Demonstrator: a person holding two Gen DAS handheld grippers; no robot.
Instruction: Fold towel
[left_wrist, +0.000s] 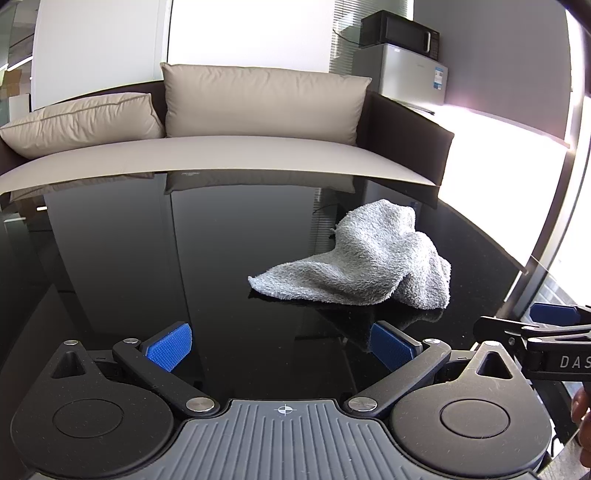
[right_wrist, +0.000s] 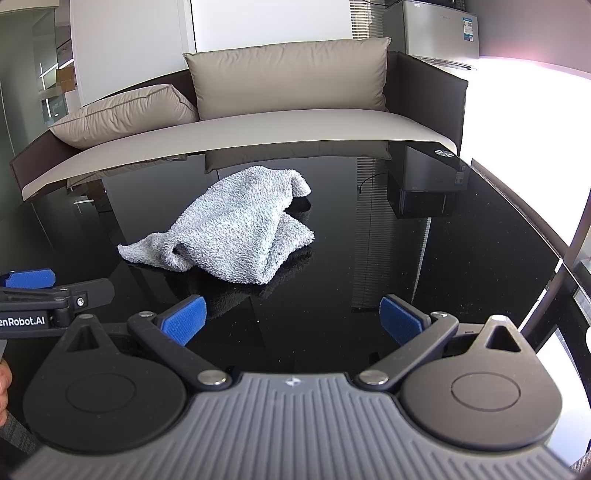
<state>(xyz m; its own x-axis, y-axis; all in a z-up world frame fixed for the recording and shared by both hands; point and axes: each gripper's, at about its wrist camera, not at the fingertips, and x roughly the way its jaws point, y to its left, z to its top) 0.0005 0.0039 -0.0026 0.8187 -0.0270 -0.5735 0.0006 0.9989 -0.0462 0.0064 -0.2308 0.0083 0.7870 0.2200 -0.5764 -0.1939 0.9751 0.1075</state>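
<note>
black table (right_wrist: 461, 258), crumpled towel (right_wrist: 236, 236)

A glossy black counter (left_wrist: 221, 258) mirrors the room. Beyond its far edge stands a sofa (left_wrist: 229, 155) with a beige seat and dark brown sides. Two beige cushions rest on it: one (left_wrist: 258, 99) upright against the back, another (left_wrist: 81, 122) lying at the left end. Behind the sofa's right end a black microwave (left_wrist: 399, 33) sits on a small silver fridge (left_wrist: 406, 74).
</note>
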